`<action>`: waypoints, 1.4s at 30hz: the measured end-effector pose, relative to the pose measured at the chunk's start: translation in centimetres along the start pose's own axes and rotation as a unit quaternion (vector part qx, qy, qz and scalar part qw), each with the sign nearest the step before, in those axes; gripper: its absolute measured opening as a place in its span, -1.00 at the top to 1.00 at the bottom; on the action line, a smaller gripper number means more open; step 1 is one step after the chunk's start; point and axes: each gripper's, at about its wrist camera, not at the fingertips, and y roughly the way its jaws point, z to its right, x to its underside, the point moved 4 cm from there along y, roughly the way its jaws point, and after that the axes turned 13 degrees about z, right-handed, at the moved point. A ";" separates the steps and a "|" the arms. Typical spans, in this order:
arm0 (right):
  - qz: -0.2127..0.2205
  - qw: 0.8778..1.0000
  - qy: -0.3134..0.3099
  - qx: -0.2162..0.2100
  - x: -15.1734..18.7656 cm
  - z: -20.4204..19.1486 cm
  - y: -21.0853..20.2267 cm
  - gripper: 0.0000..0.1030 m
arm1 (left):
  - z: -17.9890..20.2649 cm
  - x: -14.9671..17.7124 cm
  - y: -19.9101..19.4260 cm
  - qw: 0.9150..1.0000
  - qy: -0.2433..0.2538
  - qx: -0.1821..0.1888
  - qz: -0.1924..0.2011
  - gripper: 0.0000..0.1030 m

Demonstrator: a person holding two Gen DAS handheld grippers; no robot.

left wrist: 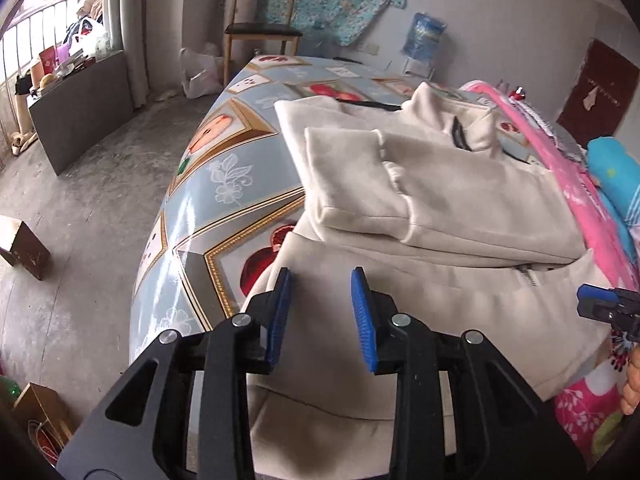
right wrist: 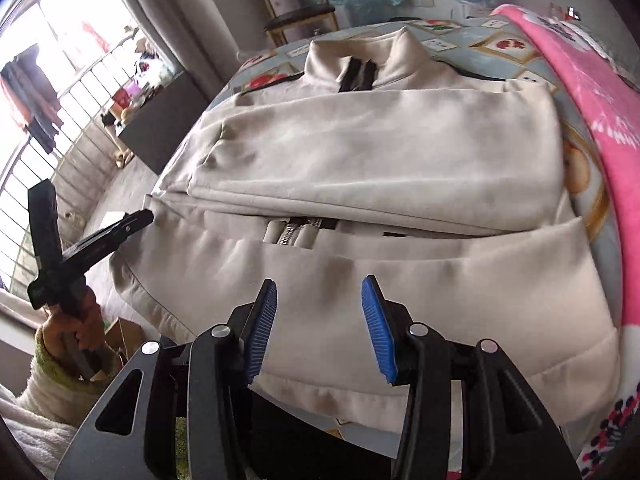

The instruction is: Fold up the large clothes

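While I held both tools above the near hem, one cream jacket (right wrist: 360,152) lay spread on the table (left wrist: 224,184), its two sleeves folded across the chest and its collar at the far end. My left gripper (left wrist: 320,304) hovered over the hem with its two blue pads (left wrist: 280,312) spread apart and nothing between them; from the other camera I could only see its black frame from the side, gripped in one hand (right wrist: 76,324). My right gripper (right wrist: 320,320) hung over the lower front panel, jaws likewise parted and empty, touching no cloth that I could see. One zipper (right wrist: 294,232) showed in the gap below the folded sleeves. One pink blanket (right wrist: 592,80) ran along the jacket's right side, and one wooden chair (left wrist: 260,20) stood beyond the table.
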 end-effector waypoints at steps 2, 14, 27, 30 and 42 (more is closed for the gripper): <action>-0.016 1.000 -0.015 0.002 0.1 -0.6 1.0 0.15 | 0.1 -0.6 -0.7 1.000 -0.011 0.009 0.014 0.37; -0.047 0.996 -0.067 0.020 1.1 -2.2 2.5 0.15 | 10.4 4.3 -1.5 0.983 0.155 0.081 -0.058 -0.10; -0.016 0.996 -0.080 0.025 0.8 -3.2 1.2 0.90 | 13.1 4.1 -3.4 0.968 0.246 0.042 0.012 0.97; 0.017 0.997 -0.072 0.023 -0.9 -3.3 -0.5 0.90 | 13.2 2.1 -4.7 0.969 0.241 0.043 0.047 0.97; 0.013 0.997 -0.062 0.036 -1.1 -1.6 3.7 0.92 | 12.5 3.1 0.8 0.969 0.244 0.025 0.010 0.96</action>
